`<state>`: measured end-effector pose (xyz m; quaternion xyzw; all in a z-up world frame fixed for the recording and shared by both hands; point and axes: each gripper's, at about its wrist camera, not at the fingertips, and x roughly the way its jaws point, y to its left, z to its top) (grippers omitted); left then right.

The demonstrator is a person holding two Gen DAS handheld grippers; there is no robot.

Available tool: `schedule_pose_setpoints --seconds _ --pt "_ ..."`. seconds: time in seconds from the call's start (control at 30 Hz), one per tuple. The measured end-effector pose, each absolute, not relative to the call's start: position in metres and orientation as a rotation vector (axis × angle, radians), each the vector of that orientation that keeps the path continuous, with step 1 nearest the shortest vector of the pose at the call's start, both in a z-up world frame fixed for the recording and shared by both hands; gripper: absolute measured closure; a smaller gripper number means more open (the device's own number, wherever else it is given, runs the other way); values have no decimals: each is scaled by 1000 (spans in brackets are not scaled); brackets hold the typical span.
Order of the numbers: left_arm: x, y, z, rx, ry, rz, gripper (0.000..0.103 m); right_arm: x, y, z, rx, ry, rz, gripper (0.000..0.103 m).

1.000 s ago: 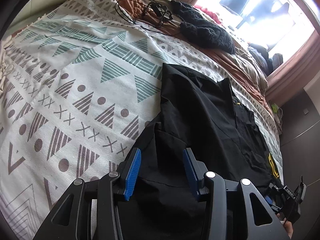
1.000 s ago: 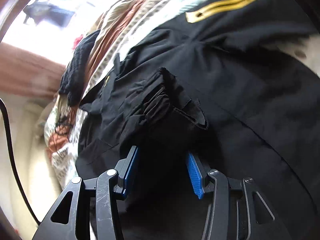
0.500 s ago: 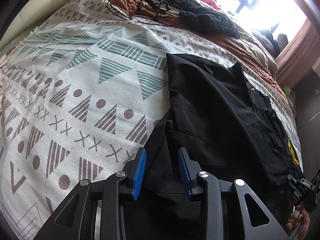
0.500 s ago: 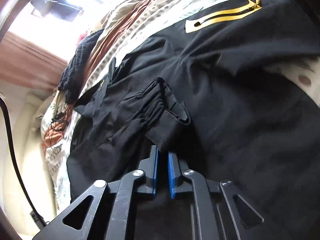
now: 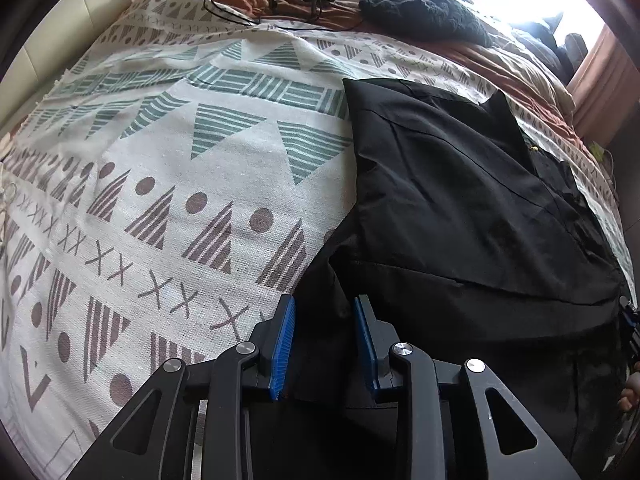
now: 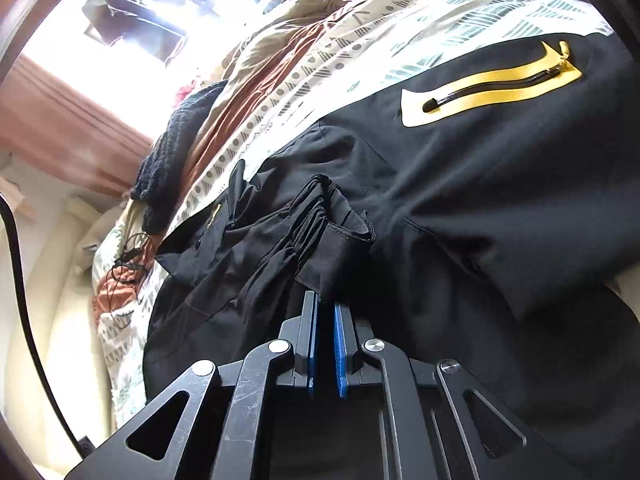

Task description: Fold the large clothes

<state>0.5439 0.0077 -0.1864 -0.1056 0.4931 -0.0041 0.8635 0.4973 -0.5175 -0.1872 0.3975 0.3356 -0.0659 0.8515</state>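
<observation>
left gripper (image 5: 325, 344) half open around a fold of black jacket (image 5: 460, 200) on patterned blanket (image 5: 160, 160); right gripper (image 6: 325, 344) pinched nearly closed on jacket cuff (image 6: 332, 252).

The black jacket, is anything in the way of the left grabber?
Nothing visible is. The left gripper is open with the black jacket fabric already between its jaws; only patterned blanket lies beside it.

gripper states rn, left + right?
Left gripper: open, jaws straddling an edge of the black fabric jacket, not clamped.
Right gripper: shut on the black jacket's elastic cuff.
</observation>
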Motion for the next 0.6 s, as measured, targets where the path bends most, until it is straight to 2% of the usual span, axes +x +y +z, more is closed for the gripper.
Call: schedule_pose_setpoints --seconds 0.17,0.2,0.23,0.27,0.33,0.37,0.4,0.43,0.5,0.6 --pt "543 12 -183 -247 1034 8 71 507 -523 -198 855 768 -167 91" --pt "542 13 -181 -261 1032 11 71 506 -523 -199 867 770 -165 84" --pt "541 14 -179 -273 1027 9 71 504 -523 -199 873 773 -159 71" --pt "540 14 -177 -282 1023 10 70 502 -524 -198 881 769 -144 64" --pt "538 13 -171 -293 1008 9 69 491 -528 -192 895 743 -140 42" --pt "536 12 -168 -304 994 3 67 483 -532 -186 899 720 -154 40" --pt "534 13 -164 -323 979 -2 55 477 -535 -182 904 698 -162 39" --pt "532 13 -161 -341 966 -4 37 471 -538 -178 911 681 -163 39" --pt "526 13 -152 -372 922 -11 18 459 -547 -172 931 653 -174 39" --pt "520 6 -137 -361 873 -24 15 438 -558 -166 943 617 -216 39"
